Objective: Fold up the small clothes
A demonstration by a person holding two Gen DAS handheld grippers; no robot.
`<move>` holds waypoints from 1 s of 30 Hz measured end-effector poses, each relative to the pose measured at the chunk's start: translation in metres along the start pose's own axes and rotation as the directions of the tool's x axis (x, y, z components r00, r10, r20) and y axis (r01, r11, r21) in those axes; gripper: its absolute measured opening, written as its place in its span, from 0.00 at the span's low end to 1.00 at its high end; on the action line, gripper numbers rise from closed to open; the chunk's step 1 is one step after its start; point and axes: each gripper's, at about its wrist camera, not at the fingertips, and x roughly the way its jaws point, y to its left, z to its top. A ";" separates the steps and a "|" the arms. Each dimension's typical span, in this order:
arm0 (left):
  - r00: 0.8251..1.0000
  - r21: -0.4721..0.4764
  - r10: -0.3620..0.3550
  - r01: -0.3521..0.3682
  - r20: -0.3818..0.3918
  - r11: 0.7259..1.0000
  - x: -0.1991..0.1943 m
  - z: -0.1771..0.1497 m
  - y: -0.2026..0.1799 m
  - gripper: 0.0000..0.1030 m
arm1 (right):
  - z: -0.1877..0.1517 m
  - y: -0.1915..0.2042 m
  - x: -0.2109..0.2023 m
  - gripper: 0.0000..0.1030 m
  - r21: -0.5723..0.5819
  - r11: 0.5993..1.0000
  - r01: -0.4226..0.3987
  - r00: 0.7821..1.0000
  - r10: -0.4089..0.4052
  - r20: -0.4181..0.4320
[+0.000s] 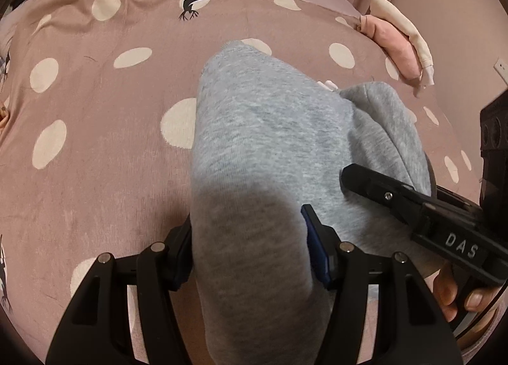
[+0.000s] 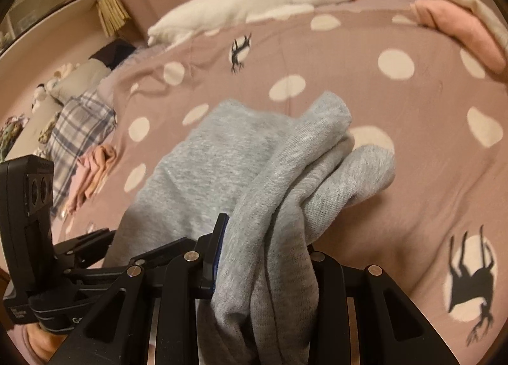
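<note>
Both tools down-tilted, clamping grey garment.

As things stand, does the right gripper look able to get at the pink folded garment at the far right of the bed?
Probably not yet. The right gripper is shut on the grey garment, which fills its jaws. The pink folded garment lies farther across the bedspread, with nothing between, so letting go first would free the way.

Your grey garment: soft marled knit, matt, fleecy on its turned-out side. Bedspread under it: matt dusty-pink cloth, lightly creased, printed with cream dots. Your left gripper and right gripper: black matt plastic, shiny metal pins, blue pads. Plush goose: white, fuzzy. Folded pink garment: soft matt cloth.
</note>
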 end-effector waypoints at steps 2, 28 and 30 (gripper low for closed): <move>1.000 0.013 0.008 -0.008 0.001 1.000 -0.001 -0.001 -0.003 0.61 | -0.001 -0.005 0.000 0.32 0.025 1.000 -0.006 1.000 0.006 -0.018; 0.998 0.012 0.059 -0.059 -0.012 0.998 -0.026 -0.022 0.007 0.76 | -0.010 -0.030 -0.056 0.53 0.212 0.964 0.157 0.975 -0.186 0.123; 0.998 0.003 0.058 -0.058 -0.014 0.998 -0.025 -0.022 0.008 0.76 | -0.006 -0.018 -0.058 0.53 0.151 0.977 0.151 0.974 -0.173 0.146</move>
